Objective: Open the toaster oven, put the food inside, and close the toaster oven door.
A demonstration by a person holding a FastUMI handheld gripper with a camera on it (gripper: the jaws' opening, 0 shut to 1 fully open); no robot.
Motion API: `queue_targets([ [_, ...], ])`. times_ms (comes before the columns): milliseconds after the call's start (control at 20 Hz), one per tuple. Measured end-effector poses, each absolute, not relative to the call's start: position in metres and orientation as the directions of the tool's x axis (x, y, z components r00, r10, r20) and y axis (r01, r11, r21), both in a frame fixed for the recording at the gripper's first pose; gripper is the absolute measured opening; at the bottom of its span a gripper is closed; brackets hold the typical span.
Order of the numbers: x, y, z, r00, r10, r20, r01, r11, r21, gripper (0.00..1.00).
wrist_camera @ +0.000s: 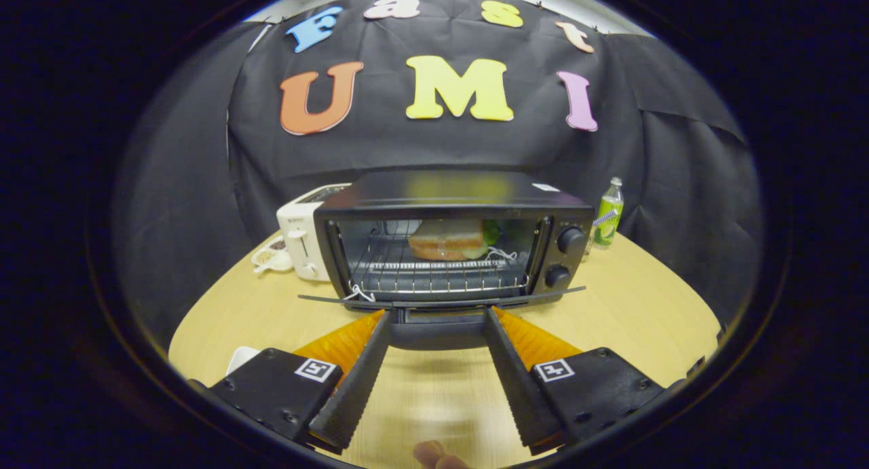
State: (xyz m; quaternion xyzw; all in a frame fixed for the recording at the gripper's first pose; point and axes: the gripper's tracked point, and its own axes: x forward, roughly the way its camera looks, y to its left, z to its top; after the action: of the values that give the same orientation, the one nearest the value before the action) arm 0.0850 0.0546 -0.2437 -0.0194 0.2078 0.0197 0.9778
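Gripper view shows the toaster oven [451, 241] sitting on the light wood bench [645, 313], straight ahead of the fingers [438, 313]. The oven door [441, 298] is folded all the way down and lies flat, sticking out toward the camera. The food, a sandwich [447, 239], is already inside, resting on the wire rack [441, 272] near the back. The fingers are spread wide apart and hold nothing. Their tips sit right at the front edge of the door, one on each side of its dark handle [438, 330], and I cannot tell if they touch it yet. So the step in hand looks like the last one: shutting the door. To do it well, the fingers should get under the front lip of the door, or close on the handle, and then lift up and forward in a curve, since the door swings on a hinge at the bottom of the oven. Pushing straight in could slide the whole oven back on the bench, so a slow, round lift is better. Keep going until the door stands flat against the front. A white toaster [302, 241] and a small dish [271, 258] stand beside the oven on one side, and a green bottle [609, 218] on the other, all well out of the way.
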Motion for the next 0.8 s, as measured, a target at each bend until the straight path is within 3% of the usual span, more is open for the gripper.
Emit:
queue_targets([
  [450,0.093,0.033,-0.208,0.988,0.034,-0.149,-0.028,0.999,0.042,0.91],
  [800,0.060,0.023,-0.165,0.996,0.016,-0.092,-0.018,1.000,-0.015,0.91],
])
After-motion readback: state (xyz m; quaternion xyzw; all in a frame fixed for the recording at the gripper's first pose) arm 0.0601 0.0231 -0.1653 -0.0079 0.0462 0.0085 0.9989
